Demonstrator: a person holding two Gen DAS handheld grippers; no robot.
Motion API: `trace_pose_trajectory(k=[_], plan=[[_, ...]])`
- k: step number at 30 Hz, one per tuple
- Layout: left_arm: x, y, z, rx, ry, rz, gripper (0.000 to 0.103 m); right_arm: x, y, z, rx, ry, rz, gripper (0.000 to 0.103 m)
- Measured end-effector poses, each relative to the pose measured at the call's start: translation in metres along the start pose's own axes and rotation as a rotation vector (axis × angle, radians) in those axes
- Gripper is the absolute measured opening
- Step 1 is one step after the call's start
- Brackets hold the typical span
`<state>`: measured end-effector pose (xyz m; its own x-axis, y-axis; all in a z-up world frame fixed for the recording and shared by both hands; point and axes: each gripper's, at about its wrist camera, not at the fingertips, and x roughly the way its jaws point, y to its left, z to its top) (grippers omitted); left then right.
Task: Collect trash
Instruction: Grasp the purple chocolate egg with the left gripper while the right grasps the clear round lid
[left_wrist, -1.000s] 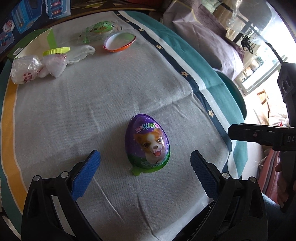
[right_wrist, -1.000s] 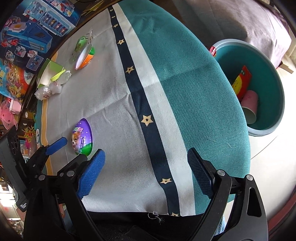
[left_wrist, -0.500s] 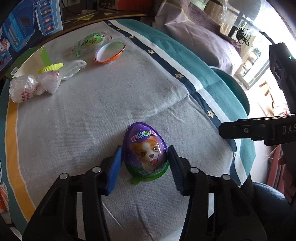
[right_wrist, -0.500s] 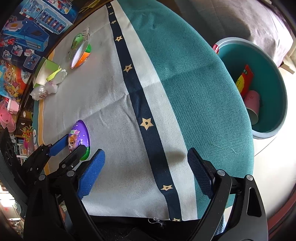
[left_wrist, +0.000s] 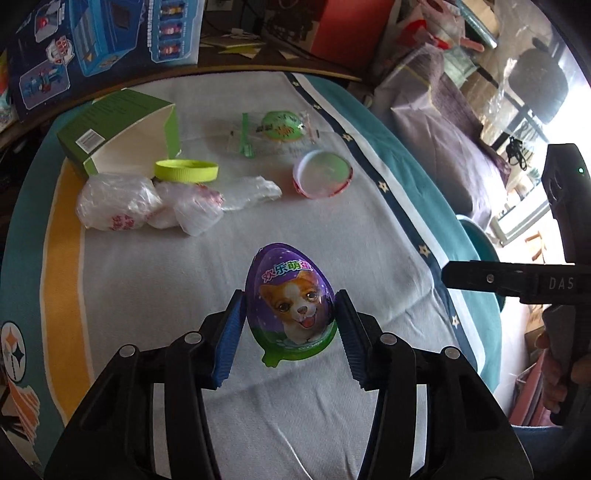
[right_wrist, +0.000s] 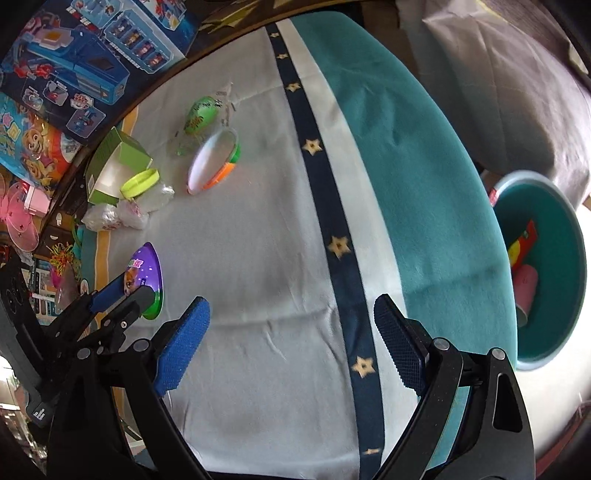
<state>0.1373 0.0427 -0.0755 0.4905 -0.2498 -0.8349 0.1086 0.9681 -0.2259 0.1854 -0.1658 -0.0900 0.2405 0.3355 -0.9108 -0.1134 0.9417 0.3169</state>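
— What is the left gripper (left_wrist: 290, 323) doing?

— Its blue fingers (left_wrist: 229, 334) are clamped on either flank of a purple egg-shaped package (left_wrist: 291, 306) with a puppy printed on it. The egg stands nose-up between the pads, its green tab at the bottom; whether it is clear of the cloth I cannot tell.

— And the right gripper (right_wrist: 291, 341)?

— Fingers spread wide with nothing between them, only cloth below. It hangs over the dark star-dotted stripe (right_wrist: 334, 236) of the tablecloth (left_wrist: 147, 280).

— What are they working on?

— A round worktop under a cloth: pale grey in the middle, a yellow band on the left, then a navy stripe with stars, white, and teal towards the right edge.

— What else lies there, from the left?

— An open green carton (left_wrist: 122, 134) on its side, a lime-yellow lid (left_wrist: 186, 171) just in front of it, crumpled clear plastic bags (left_wrist: 147, 208) touching one another, then a clear wrapper holding a green egg (left_wrist: 282, 127), and beside it an empty egg half (left_wrist: 322, 173), hollow side up. All sit well beyond the held egg.

— And past the worktop?

— Blue toy boxes (left_wrist: 110, 40) stand behind it. On the right, below the edge, sits a teal bin (right_wrist: 546, 273) with a pink cup (right_wrist: 526, 291) and a red-and-yellow wrapper inside. A mauve covered cushion lies beyond it.
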Motion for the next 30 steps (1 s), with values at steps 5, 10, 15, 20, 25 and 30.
trace_pose_trajectory(k=[5, 10, 15, 20, 25, 30], plan=[[0.003, 0.009, 0.013, -0.016, -0.012, -0.010, 0.050, 0.021, 0.019, 0.045, -0.018, 0.004, 0.013, 0.084], [0.013, 0.019, 0.021, -0.028, -0.008, -0.040, 0.050, 0.035, 0.031, 0.079, -0.009, -0.011, 0.038, 0.072], [0.015, 0.025, 0.026, -0.042, -0.014, -0.062, 0.050, 0.054, 0.043, 0.095, -0.037, -0.004, 0.017, 0.064], [0.017, 0.029, 0.028, -0.049, -0.006, -0.064, 0.050, 0.071, 0.049, 0.096, -0.055, 0.010, -0.013, 0.050], [0.017, 0.023, 0.026, -0.037, 0.004, -0.063, 0.050, 0.062, 0.048, 0.082, -0.085, -0.002, -0.036, 0.005], [0.015, 0.011, 0.024, -0.023, 0.004, -0.064, 0.050, 0.039, 0.039, 0.068, -0.083, -0.022, -0.024, 0.004]])
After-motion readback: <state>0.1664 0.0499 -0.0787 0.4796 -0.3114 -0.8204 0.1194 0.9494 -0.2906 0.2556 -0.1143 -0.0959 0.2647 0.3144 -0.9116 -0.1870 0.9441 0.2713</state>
